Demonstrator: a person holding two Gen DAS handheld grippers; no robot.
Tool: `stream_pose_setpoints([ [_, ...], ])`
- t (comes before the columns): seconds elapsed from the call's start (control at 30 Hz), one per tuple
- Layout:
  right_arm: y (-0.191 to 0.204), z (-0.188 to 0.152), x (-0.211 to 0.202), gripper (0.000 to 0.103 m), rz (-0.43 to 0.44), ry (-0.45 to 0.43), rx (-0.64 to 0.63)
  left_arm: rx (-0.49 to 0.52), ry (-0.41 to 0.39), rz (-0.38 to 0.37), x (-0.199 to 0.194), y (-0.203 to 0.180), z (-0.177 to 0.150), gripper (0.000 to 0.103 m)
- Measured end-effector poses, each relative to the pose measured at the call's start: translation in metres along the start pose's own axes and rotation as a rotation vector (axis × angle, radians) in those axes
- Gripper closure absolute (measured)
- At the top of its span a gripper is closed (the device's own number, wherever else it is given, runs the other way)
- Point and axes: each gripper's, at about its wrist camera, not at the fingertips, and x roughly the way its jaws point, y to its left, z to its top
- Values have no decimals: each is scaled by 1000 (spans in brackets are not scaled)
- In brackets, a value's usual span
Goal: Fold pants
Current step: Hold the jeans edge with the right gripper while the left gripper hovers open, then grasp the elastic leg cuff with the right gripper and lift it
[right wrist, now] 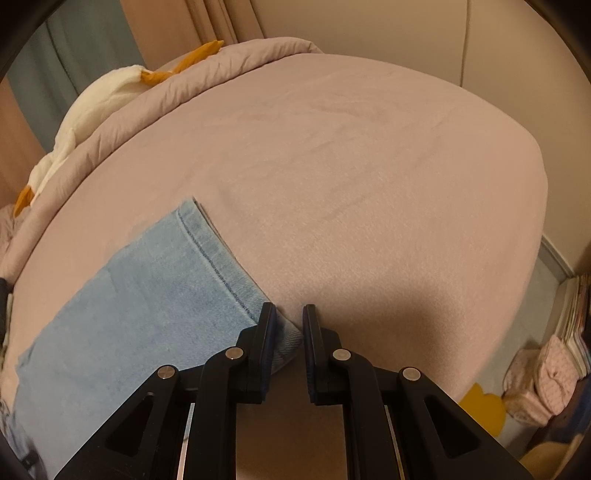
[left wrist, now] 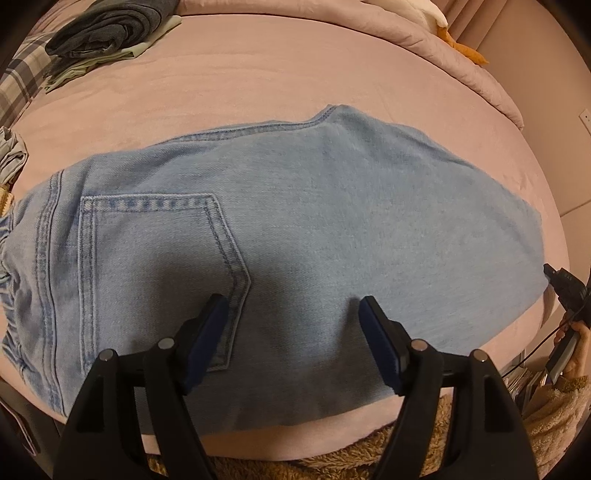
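Observation:
Light blue jeans [left wrist: 295, 229] lie flat on the pink bed, seat and back pocket [left wrist: 155, 258] in the left wrist view, waistband at the left. My left gripper [left wrist: 291, 306] is open and empty, hovering over the seat by the pocket's lower point. In the right wrist view the leg end of the jeans [right wrist: 155, 295] lies at lower left with its stitched hem facing right. My right gripper [right wrist: 290, 314] is partly open at the hem's near corner, with the corner between the fingers, not clamped. It also shows at the right edge of the left wrist view [left wrist: 565, 288].
A pile of folded dark and pale clothes [left wrist: 107, 33] sits at the bed's far left. A rolled pink duvet [right wrist: 184, 92] with a white and orange plush toy [right wrist: 99, 99] lies along the far edge. The bed sheet [right wrist: 369, 184] spreads to the right. Bags and books [right wrist: 546, 376] stand on the floor.

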Motion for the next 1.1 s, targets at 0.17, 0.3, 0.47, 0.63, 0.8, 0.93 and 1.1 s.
stream_pose_setpoints([
  [0.17,2,1,-1,94,-8,9,2,8,-16,-44,-11,-2,-7,31],
  [0.3,2,2,-2,93,-7,13,18,33,-52,-12,-24,-6,-13,31],
  [0.47,0,2,-3,87,9,8,23,54,-88,24,-33,-8,-17,29],
  [0.63,-15,-3,-22,26,66,5,81,65,-107,19,-38,-14,-16,15],
  [0.8,-32,-16,-49,24,130,-22,156,78,-114,-1,-38,-22,-12,11],
  [0.93,-40,-29,-58,23,193,-4,191,104,-97,-3,-31,-31,-11,11],
  [1.1,-34,-36,-57,23,203,18,183,122,-70,-32,-19,-40,-8,11],
])
